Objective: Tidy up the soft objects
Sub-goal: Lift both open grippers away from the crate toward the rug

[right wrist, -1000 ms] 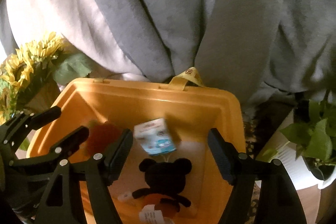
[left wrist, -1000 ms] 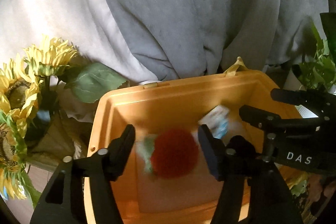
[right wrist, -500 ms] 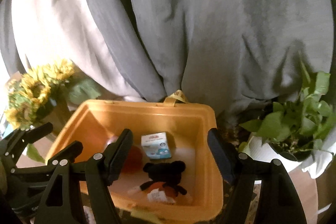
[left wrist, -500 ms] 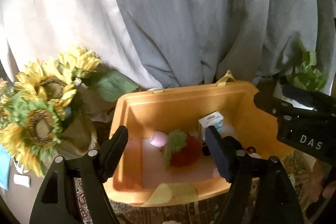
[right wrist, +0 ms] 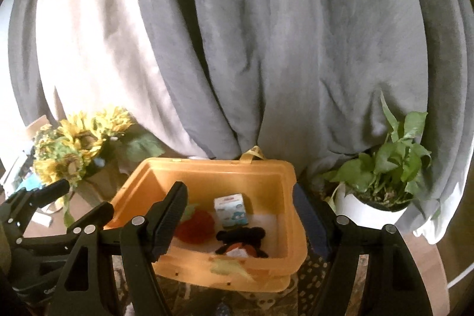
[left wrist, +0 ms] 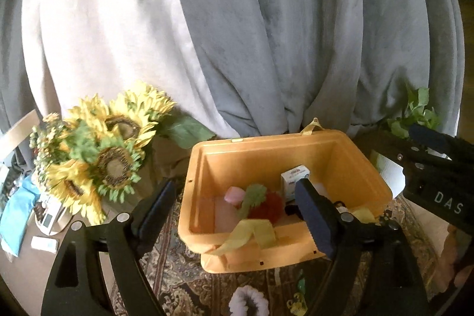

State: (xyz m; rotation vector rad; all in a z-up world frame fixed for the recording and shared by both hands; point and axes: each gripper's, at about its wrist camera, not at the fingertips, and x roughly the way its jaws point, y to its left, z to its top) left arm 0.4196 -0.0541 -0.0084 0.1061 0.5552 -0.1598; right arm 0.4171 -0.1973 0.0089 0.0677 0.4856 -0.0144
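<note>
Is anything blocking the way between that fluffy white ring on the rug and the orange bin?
Nothing visible does. The fluffy white ring lies on the patterned rug just in front of the orange bin, whose top is open. Only a yellow strap drapes over the near rim.

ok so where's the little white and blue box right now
In the right wrist view the white and blue box stands inside the orange bin, near its back wall, between the red plush and black plush.

orange plastic bin | red fuzzy plush strawberry, green leaf top | black plush mouse | white-and-blue small carton | pink soft block | yellow fabric sunflowers | grey draped curtain | dark paisley-patterned rug
</note>
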